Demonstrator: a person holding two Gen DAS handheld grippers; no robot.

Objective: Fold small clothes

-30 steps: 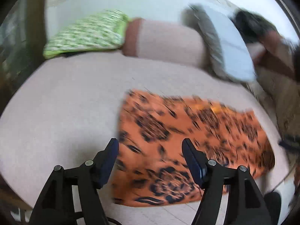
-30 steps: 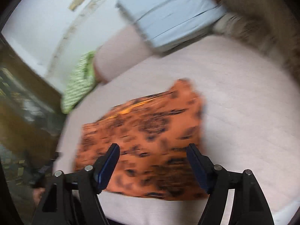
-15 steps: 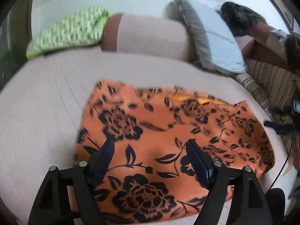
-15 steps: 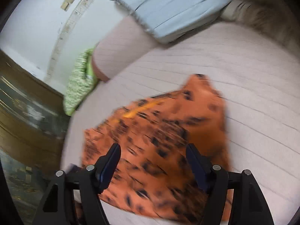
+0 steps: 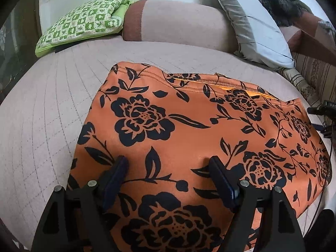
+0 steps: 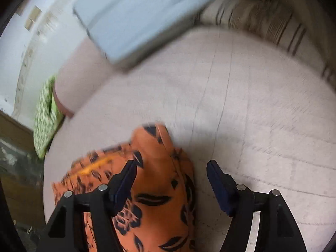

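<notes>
An orange garment with black flower print lies flat on the pinkish quilted bed cover. Its stitched hem runs along the far edge. My left gripper is open and hovers low over the near left part of the garment. My right gripper is open over the garment's right edge, with its left finger above the cloth and its right finger above bare cover. The right wrist view is blurred by motion.
A green checked pillow lies at the far left, a pink bolster at the back, and a pale blue pillow to the far right. A striped blanket lies at the right edge.
Both grippers have moved closer and lower toward the garment. The right gripper has swung to the garment's right edge. Both stay open.
</notes>
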